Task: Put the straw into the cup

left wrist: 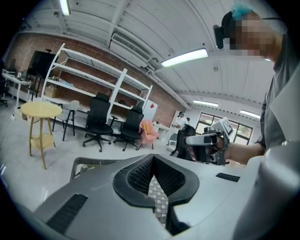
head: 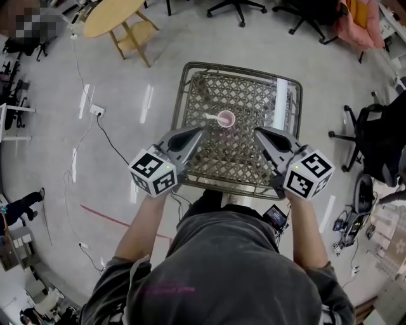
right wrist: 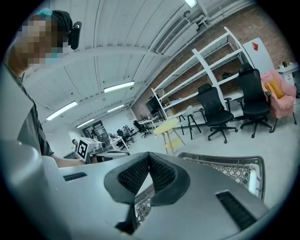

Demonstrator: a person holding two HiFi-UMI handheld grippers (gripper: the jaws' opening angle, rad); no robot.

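Grey-shirted shoulders (head: 244, 266) fill the bottom of the head view, w/ both forearms reaching fwd to a wire-lattice bench (head: 243, 68). Left gripper (head: 199, 131) and right gripper (head: 257, 132) are held over the bench's near half, well apart, tips angled in toward each other. Each gripper's own view shows its jaws together at the tip w/ nothing btwn them, only lattice showing through the gap lower down. Pink cup (head: 225, 119) stands upright around mid-bench, slightly beyond and btwn the two sets of tips, touched by neither. White straw (head: 211, 117) has its long axis approx left-right in the head view, nearly level across the pic: right end meets the cup's rim, free end points left toward the left gripper's side. Too small to tell whether that right end sits inside the cup or just against it. Round wooden table (head: 114, 16) stands on the floor beyond the bench, far left; pink cloth (head: 355, 25) lies far right.
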